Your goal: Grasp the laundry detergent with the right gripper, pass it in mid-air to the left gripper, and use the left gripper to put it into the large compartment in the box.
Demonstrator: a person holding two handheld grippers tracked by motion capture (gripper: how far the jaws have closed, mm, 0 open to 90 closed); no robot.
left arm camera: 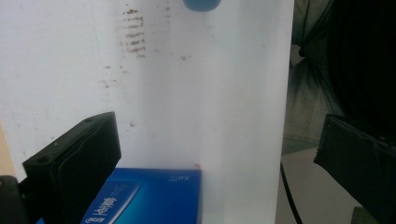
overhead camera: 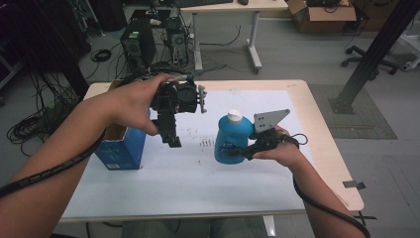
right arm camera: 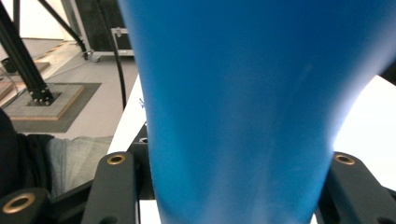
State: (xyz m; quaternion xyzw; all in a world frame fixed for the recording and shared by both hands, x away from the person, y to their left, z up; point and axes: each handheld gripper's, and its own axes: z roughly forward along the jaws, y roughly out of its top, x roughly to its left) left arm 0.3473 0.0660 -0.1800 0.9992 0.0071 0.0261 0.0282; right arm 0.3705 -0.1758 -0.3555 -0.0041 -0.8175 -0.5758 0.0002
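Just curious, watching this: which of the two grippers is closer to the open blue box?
The left. The left gripper hangs just right of the blue box, jaws open. The right gripper grips the blue bottle farther right.

The blue box (left arm camera: pixel 154 196) carries white print along its face in the left gripper view, upside down and too blurred to read; a short number-like mark sits near its edge.

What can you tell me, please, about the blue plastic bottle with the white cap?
The blue plastic bottle with the white cap looks smooth and opaque, with rounded shoulders, a narrower waist and a small label low on its front. It stands roughly upright, slightly tilted, over the white table sheet. The right gripper is shut on its waist, a black jaw on each side.
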